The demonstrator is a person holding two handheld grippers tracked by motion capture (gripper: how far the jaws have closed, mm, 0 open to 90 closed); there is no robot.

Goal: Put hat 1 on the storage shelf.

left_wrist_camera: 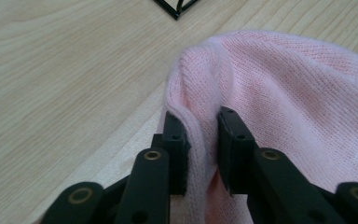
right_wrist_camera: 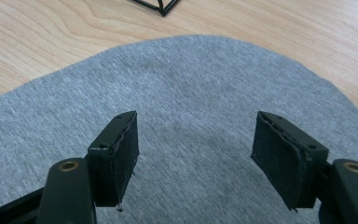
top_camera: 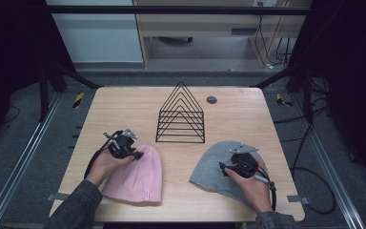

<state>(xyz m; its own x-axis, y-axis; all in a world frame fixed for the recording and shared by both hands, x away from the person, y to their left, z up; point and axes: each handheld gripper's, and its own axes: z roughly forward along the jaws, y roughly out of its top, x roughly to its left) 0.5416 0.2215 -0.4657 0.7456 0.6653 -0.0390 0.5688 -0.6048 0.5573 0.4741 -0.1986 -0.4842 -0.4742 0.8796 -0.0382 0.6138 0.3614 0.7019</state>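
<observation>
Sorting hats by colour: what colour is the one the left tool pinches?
Pink beanie, clearest in the left gripper view.

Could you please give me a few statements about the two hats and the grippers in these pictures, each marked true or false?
1. The left gripper is pinching a fold of the pink hat. True.
2. The right gripper is shut on the grey hat. False: its jaws stand wide apart over the flat grey fabric.
3. The black wire rack stands on the table beyond both hats. True.
4. The pink hat hangs on the wire rack. False: it lies on the table, near the person's left hand.
5. The two hats overlap. False: bare table separates them.
</observation>
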